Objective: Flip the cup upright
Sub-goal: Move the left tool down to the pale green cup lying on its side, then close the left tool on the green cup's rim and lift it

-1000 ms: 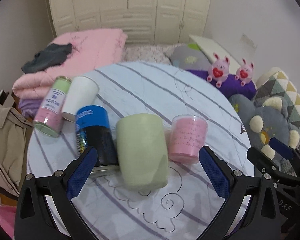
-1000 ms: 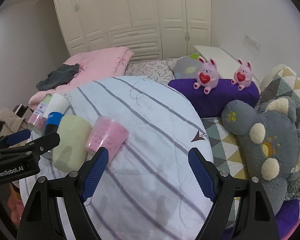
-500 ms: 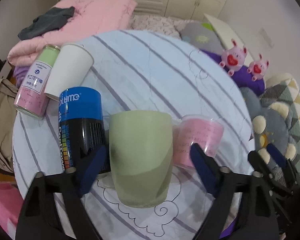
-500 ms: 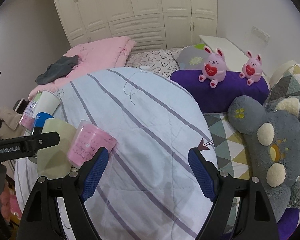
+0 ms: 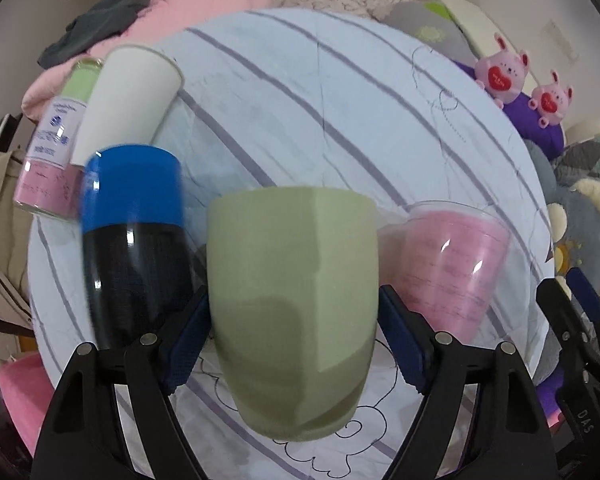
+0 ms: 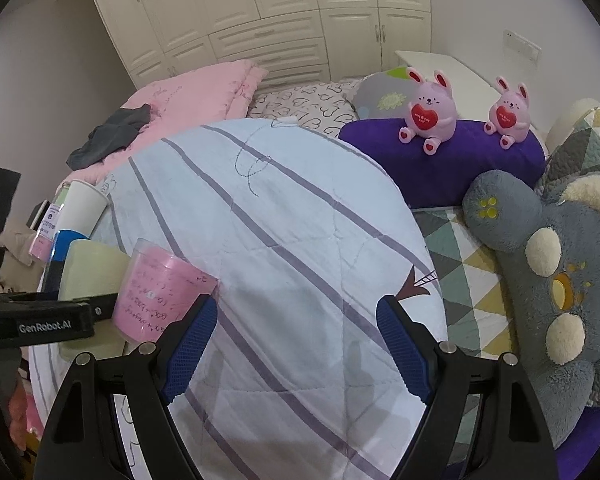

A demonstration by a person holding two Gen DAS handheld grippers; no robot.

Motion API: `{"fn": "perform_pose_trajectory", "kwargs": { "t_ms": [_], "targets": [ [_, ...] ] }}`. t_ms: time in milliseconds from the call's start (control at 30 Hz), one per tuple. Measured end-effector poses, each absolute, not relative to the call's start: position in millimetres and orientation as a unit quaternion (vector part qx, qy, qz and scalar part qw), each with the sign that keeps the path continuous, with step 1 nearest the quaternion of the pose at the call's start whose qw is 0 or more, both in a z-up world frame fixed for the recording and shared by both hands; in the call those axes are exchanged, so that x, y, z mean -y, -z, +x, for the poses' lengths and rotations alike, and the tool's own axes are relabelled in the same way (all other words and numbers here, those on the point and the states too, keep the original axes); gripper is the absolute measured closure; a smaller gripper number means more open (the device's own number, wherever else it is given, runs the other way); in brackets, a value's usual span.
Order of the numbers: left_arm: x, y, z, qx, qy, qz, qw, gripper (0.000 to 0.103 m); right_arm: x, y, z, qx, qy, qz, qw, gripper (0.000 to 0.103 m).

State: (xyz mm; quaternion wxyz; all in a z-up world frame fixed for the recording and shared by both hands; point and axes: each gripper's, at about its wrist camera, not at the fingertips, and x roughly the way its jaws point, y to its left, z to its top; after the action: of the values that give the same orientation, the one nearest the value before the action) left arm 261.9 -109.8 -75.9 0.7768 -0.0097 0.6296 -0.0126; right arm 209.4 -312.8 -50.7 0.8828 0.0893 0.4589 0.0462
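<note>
A pale green cup lies on its side on the striped round cloth, its closed base towards me. My left gripper is open, with its blue pads on either side of the cup's lower body, close to its walls. The green cup also shows in the right wrist view, partly hidden by the left gripper's black body. My right gripper is open and empty over bare cloth, to the right of the cups.
A blue and black can lies just left of the green cup, a pink clear cup just right. A white paper cup and a pink-green can lie farther left. Plush toys and pillows lie to the right.
My left gripper has moved forward and down until its fingers straddle the green cup, and the gap has narrowed. The right gripper has shifted only slightly.
</note>
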Motion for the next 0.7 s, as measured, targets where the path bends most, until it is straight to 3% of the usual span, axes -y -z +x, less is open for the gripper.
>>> {"fn": "perform_pose_trajectory", "kwargs": {
  "t_ms": [700],
  "targets": [
    [110,65,253,-0.622,0.031,-0.002,0.783,0.025,308,42,203,-0.459,-0.041,0.088,0.883,0.020]
  ]
}}
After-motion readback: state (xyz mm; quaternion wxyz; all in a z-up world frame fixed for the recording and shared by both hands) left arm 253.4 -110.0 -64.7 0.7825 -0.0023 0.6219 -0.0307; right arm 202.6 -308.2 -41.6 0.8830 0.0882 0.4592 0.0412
